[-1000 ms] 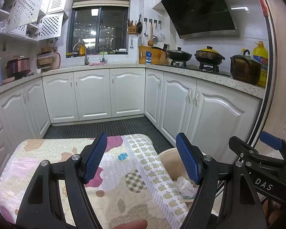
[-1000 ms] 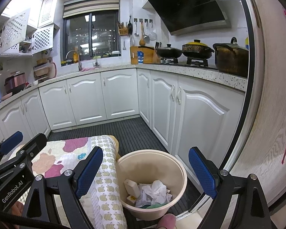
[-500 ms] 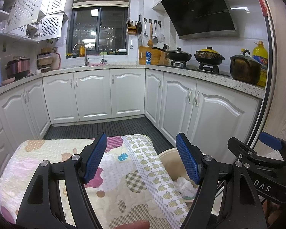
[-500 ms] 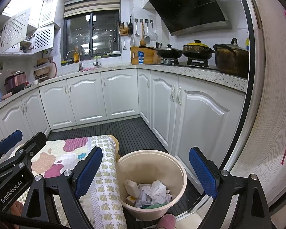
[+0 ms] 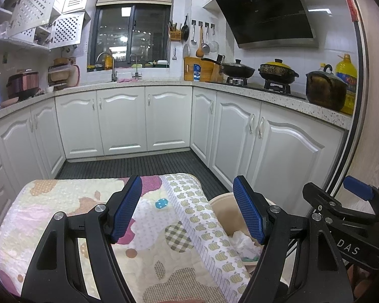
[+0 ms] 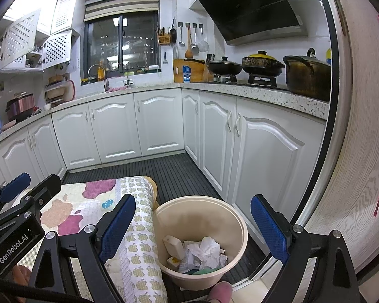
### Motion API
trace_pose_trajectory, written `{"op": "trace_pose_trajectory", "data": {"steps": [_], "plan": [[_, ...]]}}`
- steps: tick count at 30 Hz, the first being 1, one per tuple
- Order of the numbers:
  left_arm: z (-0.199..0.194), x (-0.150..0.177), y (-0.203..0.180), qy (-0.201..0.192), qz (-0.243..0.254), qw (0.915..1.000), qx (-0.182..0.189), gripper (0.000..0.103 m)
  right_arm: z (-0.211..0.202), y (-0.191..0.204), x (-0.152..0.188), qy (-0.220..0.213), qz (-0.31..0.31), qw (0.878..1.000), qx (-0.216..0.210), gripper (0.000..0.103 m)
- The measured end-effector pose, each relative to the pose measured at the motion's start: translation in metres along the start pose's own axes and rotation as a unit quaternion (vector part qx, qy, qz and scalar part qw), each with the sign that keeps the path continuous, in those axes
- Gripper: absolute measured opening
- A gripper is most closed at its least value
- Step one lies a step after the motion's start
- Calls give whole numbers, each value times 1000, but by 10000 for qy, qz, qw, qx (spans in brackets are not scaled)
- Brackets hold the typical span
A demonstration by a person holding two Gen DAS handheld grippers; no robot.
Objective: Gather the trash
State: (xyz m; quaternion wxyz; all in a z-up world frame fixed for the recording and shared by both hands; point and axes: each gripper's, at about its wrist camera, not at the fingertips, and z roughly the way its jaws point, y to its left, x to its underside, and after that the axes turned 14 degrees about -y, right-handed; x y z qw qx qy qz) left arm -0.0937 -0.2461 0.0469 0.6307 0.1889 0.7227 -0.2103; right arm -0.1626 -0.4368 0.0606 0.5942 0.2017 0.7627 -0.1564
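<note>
Nothing differs from a second ago: both hands hold the same pose and the bin's contents lie as before. The left tongs (image 5: 187, 210) stand open with nothing between the blue pads, hovering over the quilted cloth (image 5: 70, 209) on the worktop. The right tongs (image 6: 193, 229) stand wide open and empty above the bin (image 6: 240, 224), which sits on the dark floor at 3 o'clock of the cloth, just beside its rolled apple-print edge. One cream bin holds the trash (image 6: 207, 251): one crumpled white paper, one pale block at 9 o'clock of it, a few small scraps and something green at 6 o'clock. Three pots (image 6: 261, 61) line the stove side. One slipper toe (image 6: 221, 291) shows at 6 o'clock.
</note>
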Motion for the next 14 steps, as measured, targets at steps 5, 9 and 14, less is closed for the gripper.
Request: {"op": "trace_pose_trajectory", "data": {"steps": [5, 9, 14], "plan": [[2, 3, -2, 26, 65, 10000, 49, 74, 1, 0, 1, 13, -6, 10000, 7, 91], [3, 5, -4, 29, 124, 9999, 53, 74, 2, -1, 2, 28, -1, 10000, 23, 91], [7, 8, 1, 105, 47, 9999, 75, 74, 5, 0, 6, 97, 3, 9999, 23, 91]]}}
